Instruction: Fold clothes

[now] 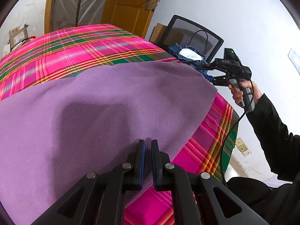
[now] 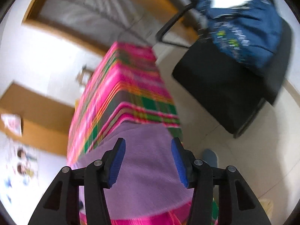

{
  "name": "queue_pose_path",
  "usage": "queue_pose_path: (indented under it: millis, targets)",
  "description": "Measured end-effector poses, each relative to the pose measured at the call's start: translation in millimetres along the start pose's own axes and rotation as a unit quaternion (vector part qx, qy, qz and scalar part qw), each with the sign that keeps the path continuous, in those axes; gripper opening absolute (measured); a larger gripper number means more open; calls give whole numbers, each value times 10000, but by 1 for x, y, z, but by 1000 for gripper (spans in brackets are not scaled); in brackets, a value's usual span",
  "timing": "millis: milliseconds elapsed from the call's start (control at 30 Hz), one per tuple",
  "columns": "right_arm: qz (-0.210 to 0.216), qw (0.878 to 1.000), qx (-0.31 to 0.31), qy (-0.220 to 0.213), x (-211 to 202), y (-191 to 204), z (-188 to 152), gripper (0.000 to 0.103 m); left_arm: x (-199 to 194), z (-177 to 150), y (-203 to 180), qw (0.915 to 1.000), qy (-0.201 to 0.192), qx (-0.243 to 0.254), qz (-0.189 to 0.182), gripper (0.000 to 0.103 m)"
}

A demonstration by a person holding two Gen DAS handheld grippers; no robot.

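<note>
1. Purple cloth (image 1: 105, 101) lies spread flat on the table (image 1: 78, 45), which is covered by a pink/green plaid sheet. The cloth fills the near part of the surface; plaid stays bare beyond its far edge and along the right side.
2. Left claw (image 1: 148, 144): jaws nearly together, blue pads facing each other with just a thin gap. The near edge of the purple cloth runs up between the pads, so it looks pinched there.
3. Right claw (image 2: 148, 146): jaws wide apart, nothing pressed by either pad. Purple cloth (image 2: 150, 168) shows below and between the fingers, not gripped. This view is heavily motion-blurred.
4. In the left wrist view the right claw (image 1: 210, 73) sits off the table's right corner, at the cloth's far right corner, held by a hand (image 1: 241, 91) in a black sleeve (image 1: 270, 123). Contact with the cloth there: cannot tell.
5. Surroundings: black mesh chair (image 1: 196, 35) beyond the table corner with a blue bag (image 2: 243, 30) on it, wooden door (image 1: 131, 5) behind, cardboard box (image 1: 17, 35) at far left.
</note>
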State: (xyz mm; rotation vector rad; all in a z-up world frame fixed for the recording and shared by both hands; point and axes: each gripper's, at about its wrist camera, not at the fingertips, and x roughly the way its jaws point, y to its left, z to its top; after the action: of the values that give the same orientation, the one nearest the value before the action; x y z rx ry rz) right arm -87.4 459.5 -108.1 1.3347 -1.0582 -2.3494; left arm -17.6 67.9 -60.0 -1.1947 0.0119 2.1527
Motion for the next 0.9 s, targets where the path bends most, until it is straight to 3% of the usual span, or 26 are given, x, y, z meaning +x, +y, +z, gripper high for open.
queue_pose_path:
  millis: [100,167,200,333,500,667,767,900]
  targets:
    - [-49,9989,-416,197,17,14,6,48,2,2,1,10000,-3,-25,-10,6]
    - [10,9981,-572,213,19,20,3,32,3,3,1,10000,-3,-30,-14,6]
    - [100,9979,-621,180,19,22,3,19,3,4,1,10000,-2,-32,-20,6]
    - [-39,9967,-798,-118,11,31,1,10,5,5,2,10000,3,-24,-37,6]
    - [109,9947,-902,-474,-3,42,4,9,6,5,3,10000,-6,-36,-57,6]
    - [-407,9961,-220,-747,-6,16,19,12,5,4,1,10000,-8,-27,-33,6]
    - [-499,9962,49,-714,-12,0,20,14,6,5,1,10000,-12,-30,-37,6]
    - [-180,9989,-164,-407,-9,6,11,45,9,7,1,10000,-12,-17,-55,6]
